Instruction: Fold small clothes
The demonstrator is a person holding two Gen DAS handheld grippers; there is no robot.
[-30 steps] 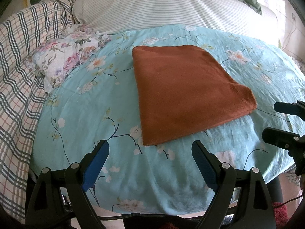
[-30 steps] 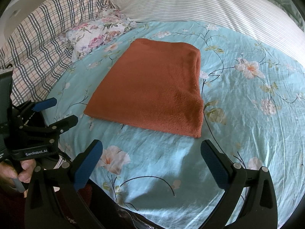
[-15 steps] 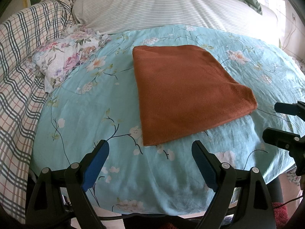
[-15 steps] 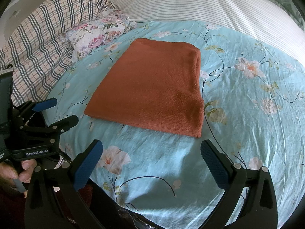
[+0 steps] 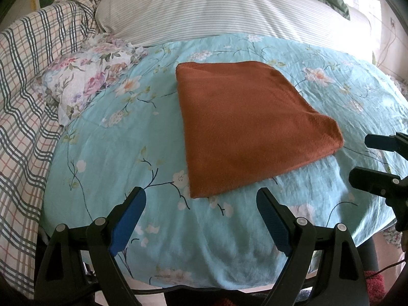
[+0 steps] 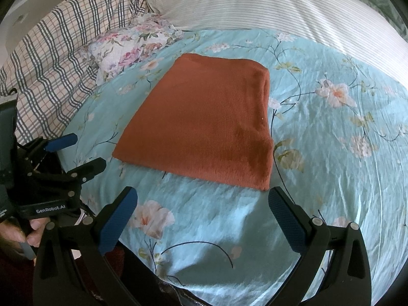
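Observation:
A rust-orange cloth (image 5: 244, 127) lies folded flat in a rectangle on the light blue floral bedsheet (image 5: 114, 148); it also shows in the right wrist view (image 6: 204, 127). My left gripper (image 5: 201, 204) is open and empty, just short of the cloth's near left corner. My right gripper (image 6: 204, 204) is open and empty, just short of the cloth's near right corner. The right gripper also shows at the right edge of the left wrist view (image 5: 377, 160), and the left gripper at the left edge of the right wrist view (image 6: 76, 153).
A pink floral pillow (image 5: 86, 76) and a plaid blanket (image 5: 23, 89) lie at the left. A striped white quilt (image 5: 216, 10) spans the back. The bed's front edge (image 5: 204, 280) drops off right below my grippers.
Both views have shifted slightly toward the cloth. The cloth has not moved and both grippers stay open.

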